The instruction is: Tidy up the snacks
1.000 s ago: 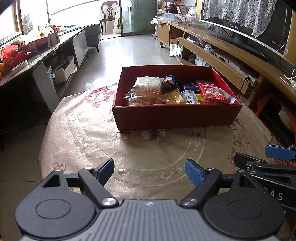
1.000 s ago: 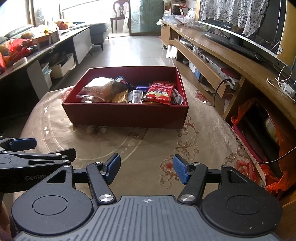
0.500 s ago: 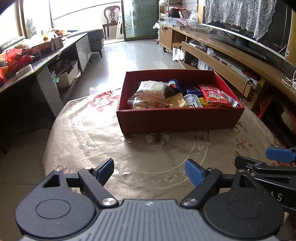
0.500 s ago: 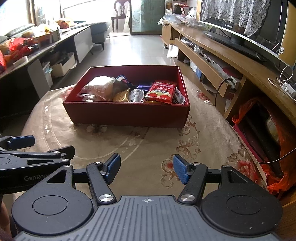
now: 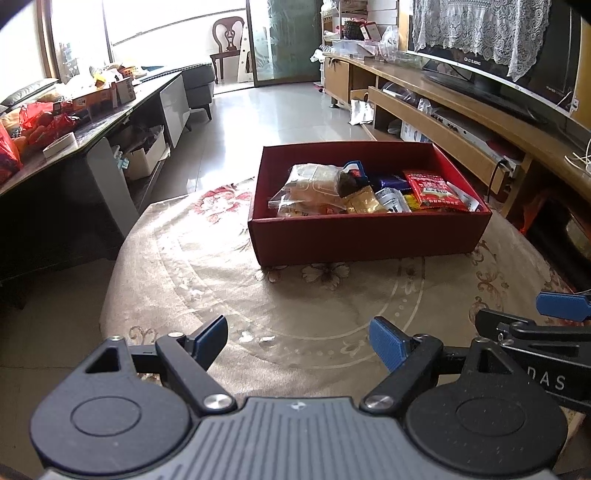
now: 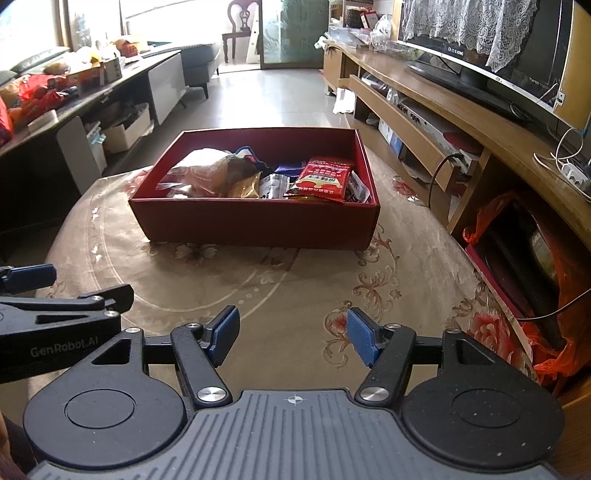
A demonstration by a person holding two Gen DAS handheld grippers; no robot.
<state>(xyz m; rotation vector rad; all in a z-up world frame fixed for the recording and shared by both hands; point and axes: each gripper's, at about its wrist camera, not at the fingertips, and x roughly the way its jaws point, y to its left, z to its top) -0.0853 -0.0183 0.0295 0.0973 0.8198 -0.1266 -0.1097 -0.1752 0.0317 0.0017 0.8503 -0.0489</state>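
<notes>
- Snacks in shiny packets [image 5: 373, 190] lie inside the dark red cardboard box [image 5: 369, 236] on the round table with the flowered beige cloth [image 5: 229, 280], same as before.
- Left gripper [image 5: 297, 341] is open, empty, unchanged.
- Right gripper [image 6: 292, 334] is opening a little wider, holding nothing.

Daylit and bright overall, with light pouring in from the windows [image 5: 155, 33] at the far left and blowing out to pure white there. Strong glare across the tiled floor [image 5: 280, 110] and a pale sheen on the near-left part of the desk [image 5: 207, 251]. Soft shadow under the near wall of the red box [image 6: 258, 225]. Heavy fisheye bending toward the edges, curving the TV cabinet [image 6: 461, 122]; black vignetting in the corners. Sharp at centre, slightly soft at the rims.
</notes>
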